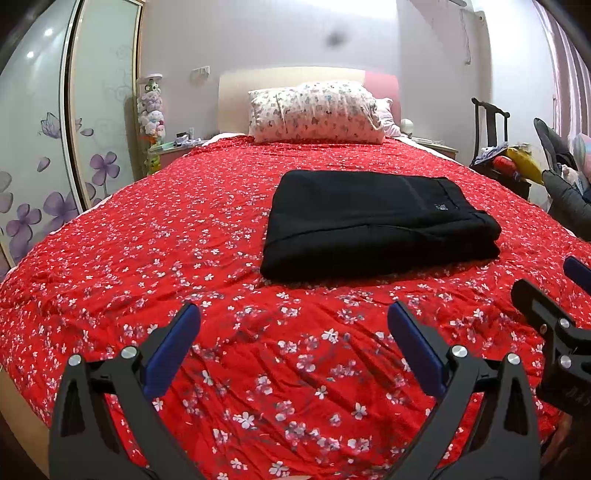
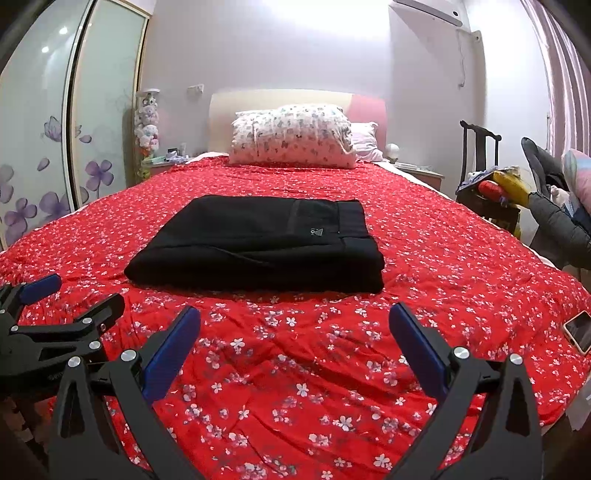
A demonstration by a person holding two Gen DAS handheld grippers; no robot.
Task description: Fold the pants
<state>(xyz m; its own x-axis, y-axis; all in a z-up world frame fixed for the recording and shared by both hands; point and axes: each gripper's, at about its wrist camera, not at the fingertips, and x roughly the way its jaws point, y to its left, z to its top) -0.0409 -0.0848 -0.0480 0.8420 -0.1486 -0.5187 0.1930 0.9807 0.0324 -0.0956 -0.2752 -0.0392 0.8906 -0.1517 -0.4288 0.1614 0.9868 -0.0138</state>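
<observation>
The black pants point(image 1: 380, 225) lay folded in a neat stack on the red floral bedspread point(image 1: 147, 258) — short of the pillow point(image 1: 314, 110). Both grippers, left point(image 1: 293, 345) and right point(image 2: 295, 347), hovered nearer than the pants, jaws spread wide, gripping nothing.

There is one folded black pants point(image 2: 255, 243), two pillows point(image 2: 291, 134), one phone point(image 2: 579, 331), one bed point(image 2: 443, 258) and two hand-held grippers point(image 2: 293, 350).

Bright indoor light glares off the wall point(image 2: 295, 29); fisheye bends and darkens the edges.
</observation>
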